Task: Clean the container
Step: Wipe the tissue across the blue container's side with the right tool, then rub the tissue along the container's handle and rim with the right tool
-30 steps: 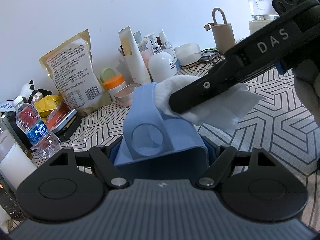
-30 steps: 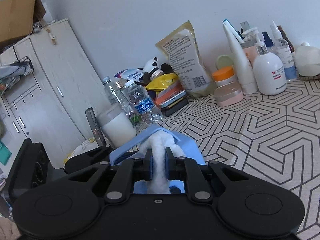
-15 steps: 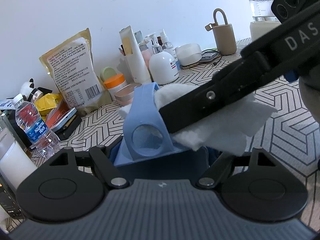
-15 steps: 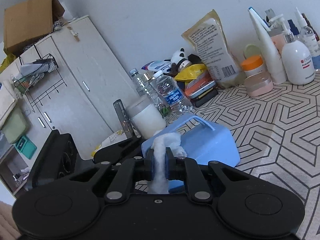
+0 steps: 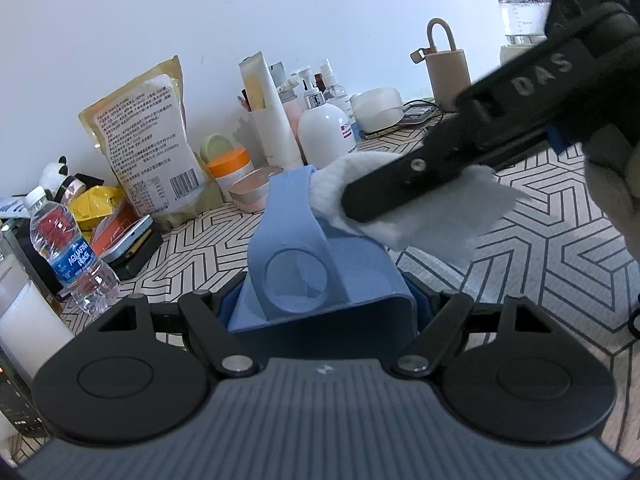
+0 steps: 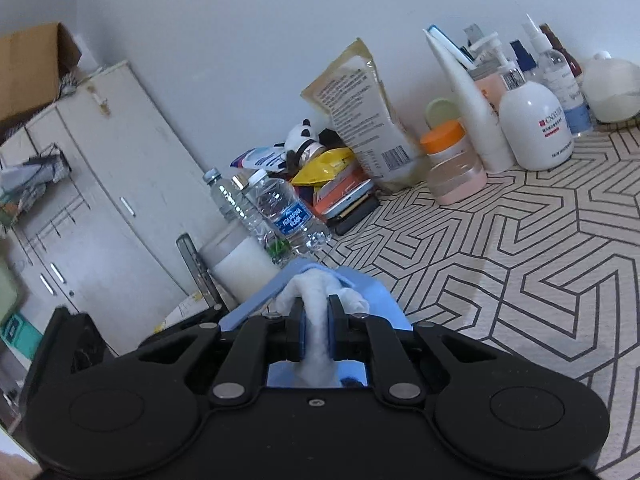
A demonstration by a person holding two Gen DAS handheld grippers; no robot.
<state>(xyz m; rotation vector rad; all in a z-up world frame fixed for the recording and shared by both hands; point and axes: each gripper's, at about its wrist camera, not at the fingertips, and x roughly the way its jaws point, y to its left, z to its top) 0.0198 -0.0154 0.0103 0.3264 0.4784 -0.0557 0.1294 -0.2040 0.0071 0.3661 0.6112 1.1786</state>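
Note:
My left gripper point(image 5: 324, 308) is shut on a blue plastic container point(image 5: 320, 280), one finger against each side, and its handle point(image 5: 294, 216) arches away from me. From the upper right comes my right gripper point(image 5: 360, 204), shut on a white cloth point(image 5: 440, 216). The cloth lies pressed against the container's top beside the handle. In the right wrist view the cloth point(image 6: 314, 296) stands bunched between the right gripper's point(image 6: 316, 312) pads, over the blue container point(image 6: 376, 300). The left gripper's body point(image 6: 64, 344) shows at the lower left.
The patterned tablecloth point(image 5: 560, 248) stretches to the right. Along the wall stand a food pouch point(image 5: 148, 140), lotion bottles point(image 5: 324, 128), an orange-lidded jar point(image 5: 232, 164) and a beige jug point(image 5: 446, 68). Water bottles point(image 6: 280, 212) and a glass of white liquid point(image 6: 240, 264) stand left, a white cabinet point(image 6: 100, 184) beyond.
The right gripper slid the cloth a little across the container's top toward me, then back to about where it was. The left gripper kept the container still.

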